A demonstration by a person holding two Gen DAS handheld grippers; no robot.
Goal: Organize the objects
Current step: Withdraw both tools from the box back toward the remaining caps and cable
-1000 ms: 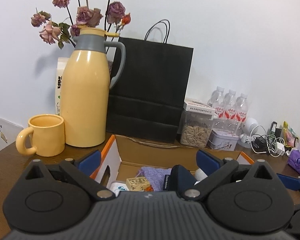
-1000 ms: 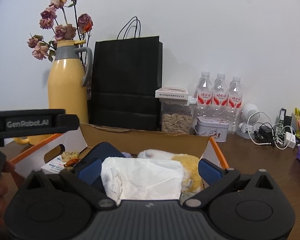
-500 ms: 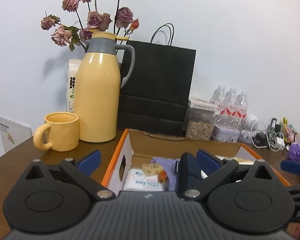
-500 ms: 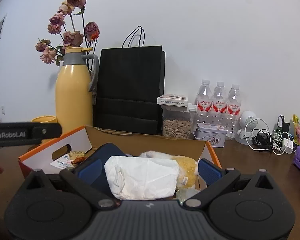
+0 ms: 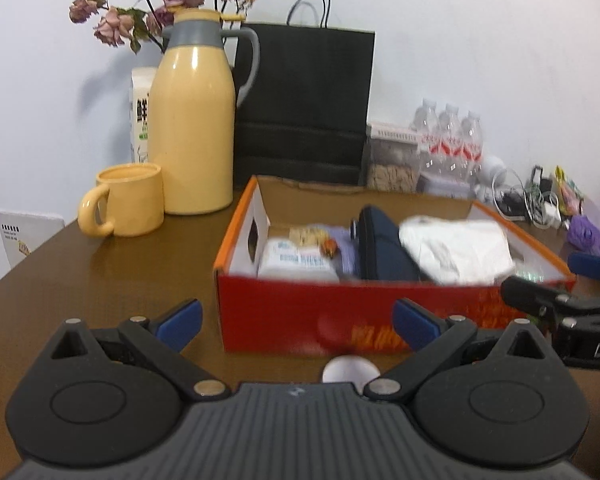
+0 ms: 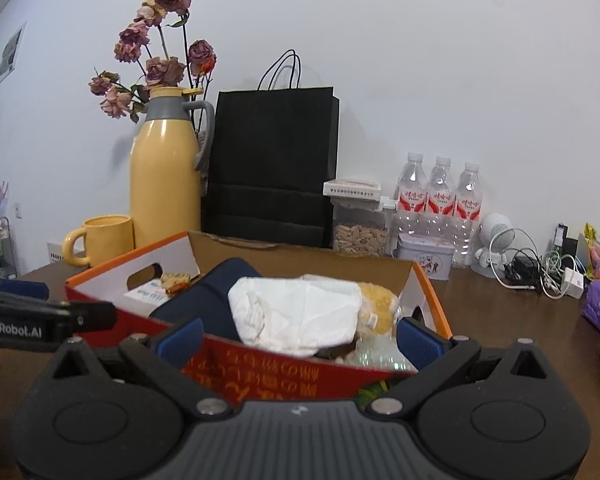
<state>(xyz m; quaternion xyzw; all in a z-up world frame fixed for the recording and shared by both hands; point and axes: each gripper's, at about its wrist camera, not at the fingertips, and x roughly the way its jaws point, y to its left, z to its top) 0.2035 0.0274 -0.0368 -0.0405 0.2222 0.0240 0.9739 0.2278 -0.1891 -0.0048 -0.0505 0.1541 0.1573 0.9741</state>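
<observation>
- left gripper [image 5: 298,322]: jaws wide apart, nothing in them, held low over the table [image 5: 100,280] just short of the red cardboard box [image 5: 340,308]
- right gripper [image 6: 298,338]: jaws also spread and empty, level, right at the box's front wall
- inside the box: crumpled white plastic bag [image 6: 300,314], dark blue pouch [image 5: 382,250], fuzzy yellow plush [image 6: 376,306], flat tissue pack [image 5: 296,260]
- behind it: glossy yellow thermos [image 5: 192,128], matching mug [image 5: 126,200], matte black paper bag [image 5: 306,104]
</observation>
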